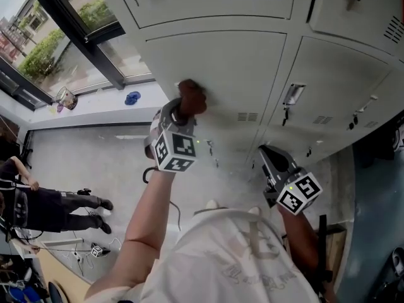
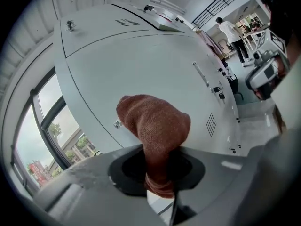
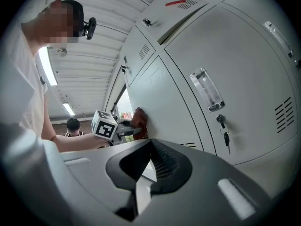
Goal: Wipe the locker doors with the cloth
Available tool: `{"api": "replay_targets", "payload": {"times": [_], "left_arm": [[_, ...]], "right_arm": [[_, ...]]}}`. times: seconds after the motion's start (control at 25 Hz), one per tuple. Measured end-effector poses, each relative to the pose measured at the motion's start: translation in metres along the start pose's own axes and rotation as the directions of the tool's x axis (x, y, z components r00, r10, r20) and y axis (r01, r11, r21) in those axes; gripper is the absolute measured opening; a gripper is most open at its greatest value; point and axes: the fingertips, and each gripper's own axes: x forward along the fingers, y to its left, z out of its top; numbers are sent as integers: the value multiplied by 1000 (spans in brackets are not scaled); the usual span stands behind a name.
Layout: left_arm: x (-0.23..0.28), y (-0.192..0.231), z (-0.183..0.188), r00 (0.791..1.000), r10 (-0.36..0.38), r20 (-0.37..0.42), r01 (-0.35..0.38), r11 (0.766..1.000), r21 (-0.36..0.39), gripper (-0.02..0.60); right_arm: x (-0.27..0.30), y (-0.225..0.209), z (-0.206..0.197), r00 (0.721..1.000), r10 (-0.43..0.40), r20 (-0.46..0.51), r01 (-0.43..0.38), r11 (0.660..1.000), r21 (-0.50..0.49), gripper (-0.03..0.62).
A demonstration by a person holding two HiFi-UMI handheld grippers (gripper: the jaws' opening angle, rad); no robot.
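A brown cloth (image 1: 191, 96) is pressed against a grey locker door (image 1: 221, 68), near its left edge. My left gripper (image 1: 183, 113) is shut on the cloth, which bulges out past the jaws (image 2: 155, 126) and hides the fingertips. In the right gripper view the cloth (image 3: 139, 119) and the left gripper's marker cube show against the same door (image 3: 164, 93). My right gripper (image 1: 270, 161) hangs lower and to the right, in front of the neighbouring door and off its surface. Its jaws stand closed together with nothing between them (image 3: 145, 173).
The neighbouring door has a clear handle (image 3: 207, 91) and keys hanging in its lock (image 3: 226, 138). A window (image 1: 57, 43) with a sill holding a blue object (image 1: 132, 97) lies left of the lockers. A person (image 1: 38, 201) stands on the floor at left, near cables.
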Motion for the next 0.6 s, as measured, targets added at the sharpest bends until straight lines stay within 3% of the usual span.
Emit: {"api": "replay_targets", "payload": {"times": [0.12, 0.24, 0.48, 0.6], "left_arm": [[-1, -2, -15, 1000, -13, -5, 13, 1000, -24, 86], [5, -6, -44, 998, -43, -36, 39, 994, -104, 86], [20, -30, -84, 988, -135, -72, 114, 964, -238, 86], [19, -26, -85, 993, -108, -50, 86, 943, -322, 86]], "right_arm": [[0, 0, -1, 1000, -4, 0, 4, 1000, 1, 9], [-2, -2, 0, 1000, -15, 2, 15, 1000, 4, 9], [-4, -4, -2, 1000, -27, 0, 27, 1000, 11, 9], [-4, -4, -1, 1000, -30, 1, 30, 999, 11, 9]]}}
